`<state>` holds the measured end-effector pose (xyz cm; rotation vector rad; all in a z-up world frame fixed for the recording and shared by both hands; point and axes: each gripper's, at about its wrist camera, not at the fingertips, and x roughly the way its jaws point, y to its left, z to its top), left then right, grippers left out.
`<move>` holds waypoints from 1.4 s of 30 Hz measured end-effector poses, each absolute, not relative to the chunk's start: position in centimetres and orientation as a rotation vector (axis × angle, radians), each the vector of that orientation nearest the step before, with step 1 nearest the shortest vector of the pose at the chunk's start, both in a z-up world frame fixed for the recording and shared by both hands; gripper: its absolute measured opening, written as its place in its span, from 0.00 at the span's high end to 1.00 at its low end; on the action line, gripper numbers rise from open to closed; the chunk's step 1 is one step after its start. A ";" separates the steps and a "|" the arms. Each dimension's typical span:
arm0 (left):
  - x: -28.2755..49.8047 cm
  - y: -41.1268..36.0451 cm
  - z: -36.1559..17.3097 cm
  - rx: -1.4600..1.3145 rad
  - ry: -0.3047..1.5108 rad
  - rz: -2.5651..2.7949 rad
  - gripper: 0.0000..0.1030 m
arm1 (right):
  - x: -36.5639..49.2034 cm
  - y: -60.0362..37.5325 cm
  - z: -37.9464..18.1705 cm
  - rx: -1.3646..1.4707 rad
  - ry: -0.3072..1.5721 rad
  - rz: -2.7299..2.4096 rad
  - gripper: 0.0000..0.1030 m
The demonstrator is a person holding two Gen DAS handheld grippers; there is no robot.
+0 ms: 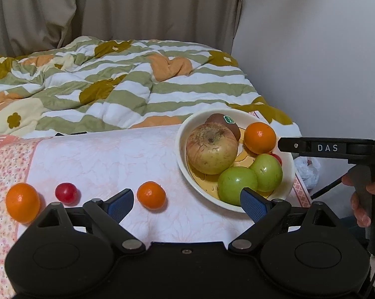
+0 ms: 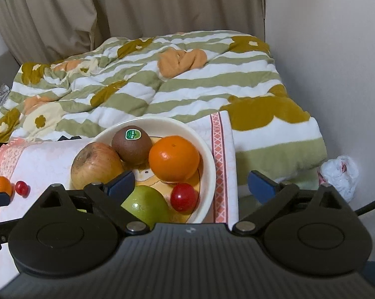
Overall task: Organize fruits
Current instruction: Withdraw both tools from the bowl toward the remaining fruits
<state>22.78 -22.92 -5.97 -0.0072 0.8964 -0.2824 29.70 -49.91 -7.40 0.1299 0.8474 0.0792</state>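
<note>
A cream bowl [image 1: 182, 134] [image 2: 207, 149] on a pink floral cloth holds an apple [image 1: 212, 149], a kiwi [image 2: 131, 144], an orange [image 2: 173, 159], two green fruits [image 1: 237, 185] and a cherry tomato [image 2: 183, 196]. Loose on the cloth to the bowl's left lie a small orange [image 1: 151, 195], a red tomato [image 1: 66, 193] and a larger orange [image 1: 22, 202]. My left gripper [image 1: 186, 196] is open and empty between the small orange and the bowl. My right gripper [image 2: 191, 182] stands open above the bowl's near right side, holding nothing. Its finger [image 1: 299, 147] reaches in by the bowl's right rim.
A striped, flowered quilt [image 1: 137, 87] lies behind the cloth, with a beige curtain [image 1: 137, 7] beyond. A white wall [image 1: 312, 49] closes the right side. A crumpled white bag [image 2: 339, 174] lies low at the right. A hand [image 1: 362, 199] holds the right gripper's handle.
</note>
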 end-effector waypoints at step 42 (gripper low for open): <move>12.8 -3.7 1.7 0.083 0.663 -0.119 0.00 | 13.6 -34.9 2.8 0.148 0.734 0.071 0.00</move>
